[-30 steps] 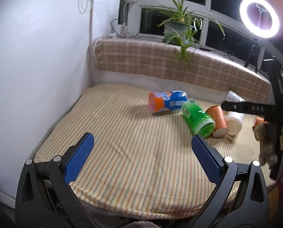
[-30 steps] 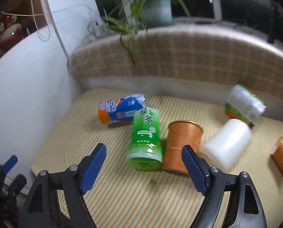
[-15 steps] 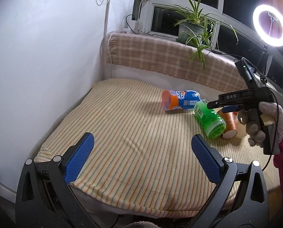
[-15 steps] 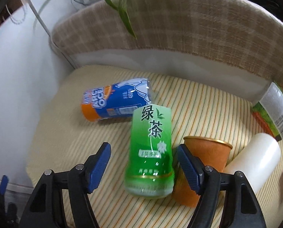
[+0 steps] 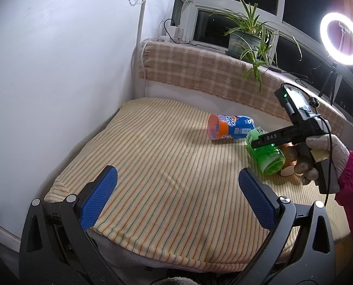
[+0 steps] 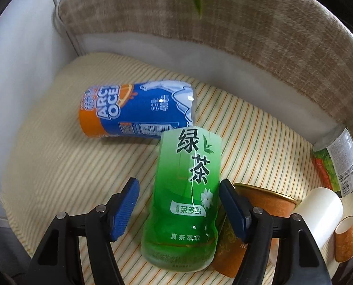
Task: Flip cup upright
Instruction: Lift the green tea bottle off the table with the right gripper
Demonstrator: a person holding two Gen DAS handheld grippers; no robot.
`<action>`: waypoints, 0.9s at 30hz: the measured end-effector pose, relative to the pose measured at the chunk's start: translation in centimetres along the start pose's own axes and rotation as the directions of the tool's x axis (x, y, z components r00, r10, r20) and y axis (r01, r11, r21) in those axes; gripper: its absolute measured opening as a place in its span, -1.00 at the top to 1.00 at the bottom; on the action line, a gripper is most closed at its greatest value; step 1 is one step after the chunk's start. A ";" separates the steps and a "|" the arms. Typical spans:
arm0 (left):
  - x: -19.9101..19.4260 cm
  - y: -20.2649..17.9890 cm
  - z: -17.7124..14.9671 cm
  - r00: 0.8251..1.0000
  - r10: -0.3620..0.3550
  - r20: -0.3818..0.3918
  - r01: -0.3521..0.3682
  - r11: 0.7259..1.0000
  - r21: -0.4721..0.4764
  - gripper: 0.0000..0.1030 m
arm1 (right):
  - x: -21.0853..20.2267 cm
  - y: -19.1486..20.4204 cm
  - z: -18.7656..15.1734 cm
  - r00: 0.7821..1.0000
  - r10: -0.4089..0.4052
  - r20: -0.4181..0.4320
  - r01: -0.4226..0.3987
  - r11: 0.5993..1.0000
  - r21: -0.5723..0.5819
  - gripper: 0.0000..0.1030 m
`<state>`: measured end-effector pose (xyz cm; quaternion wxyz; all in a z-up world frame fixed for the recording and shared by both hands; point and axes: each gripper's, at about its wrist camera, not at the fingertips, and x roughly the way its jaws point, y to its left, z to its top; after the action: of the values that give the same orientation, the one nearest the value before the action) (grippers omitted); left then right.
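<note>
Blue pads of the left gripper stand wide apart over the near edge of the striped cushion, holding nothing. Further right, a blue cup lies on its side, and a green cup lies just beside it, its wide end toward the camera. The right gripper straddles the green cup, fingers spread, right pad against it; an orange cup lies alongside.

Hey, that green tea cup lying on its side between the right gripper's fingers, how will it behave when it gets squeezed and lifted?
The green cup looks like thin translucent plastic, so it may flex or dent under a firm squeeze. It appears empty, so probably light. Lying on its round side on the striped cushion, it could roll, though the orange paper cup beside it may block that. The right gripper straddles it, open.
</note>
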<state>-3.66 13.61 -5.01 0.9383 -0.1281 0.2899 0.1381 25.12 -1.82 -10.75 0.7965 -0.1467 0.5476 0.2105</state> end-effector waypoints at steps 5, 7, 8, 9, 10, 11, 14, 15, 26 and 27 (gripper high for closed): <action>-0.2 0.3 0.0 1.000 -0.001 0.006 0.001 1.000 -0.007 -1.00 | 0.8 -0.2 -0.2 0.999 -0.037 -0.029 0.037 0.999 -0.017 -0.20; -0.3 0.3 0.0 1.000 -0.001 0.008 0.001 1.000 -0.008 -1.00 | 0.7 -0.1 -0.3 0.999 -0.041 -0.027 0.040 0.999 -0.017 -0.19; -0.3 0.3 0.0 1.000 0.000 0.009 0.000 1.000 -0.008 -1.00 | 0.6 -0.2 -0.3 0.999 -0.042 -0.024 0.042 0.999 -0.016 -0.18; -0.4 0.3 0.0 1.000 0.000 0.011 0.000 1.000 -0.009 -1.00 | 0.7 -0.1 -0.3 0.999 -0.040 -0.019 0.040 0.999 -0.014 -0.15; -0.5 0.4 0.0 1.000 0.000 0.012 0.000 1.000 -0.009 -1.00 | 0.5 0.0 -0.3 0.999 -0.037 -0.015 0.036 0.999 -0.011 -0.14; -0.6 0.4 0.0 1.000 0.000 0.013 0.000 1.000 -0.009 -1.00 | 0.3 -0.1 -0.4 0.999 -0.031 -0.010 0.031 0.999 -0.010 -0.14; -0.8 0.5 0.0 1.000 0.001 0.018 -0.001 1.000 -0.007 -1.00 | -0.7 0.2 -0.7 1.000 -0.008 0.015 0.008 1.000 -0.007 -0.14; -1.0 0.5 -0.1 1.000 0.002 0.019 -0.002 1.000 -0.008 -1.00 | -0.8 0.4 -0.6 1.000 -0.002 0.021 0.002 1.000 -0.006 -0.14; -1.6 -0.3 -0.2 1.000 -0.011 0.027 0.010 1.000 0.010 -1.00 | -7.0 -0.2 -4.1 0.970 0.172 0.172 -0.185 0.981 0.065 -0.13; -1.6 -0.5 -0.2 1.000 -0.015 0.026 0.015 1.000 0.013 -1.00 | -7.6 -0.2 -4.7 0.964 0.188 0.185 -0.205 0.976 0.074 -0.13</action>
<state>-4.84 12.75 -4.18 0.9438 -0.1226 0.2776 0.1310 19.09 -5.49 -5.35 0.8230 -0.0354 0.4955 0.2754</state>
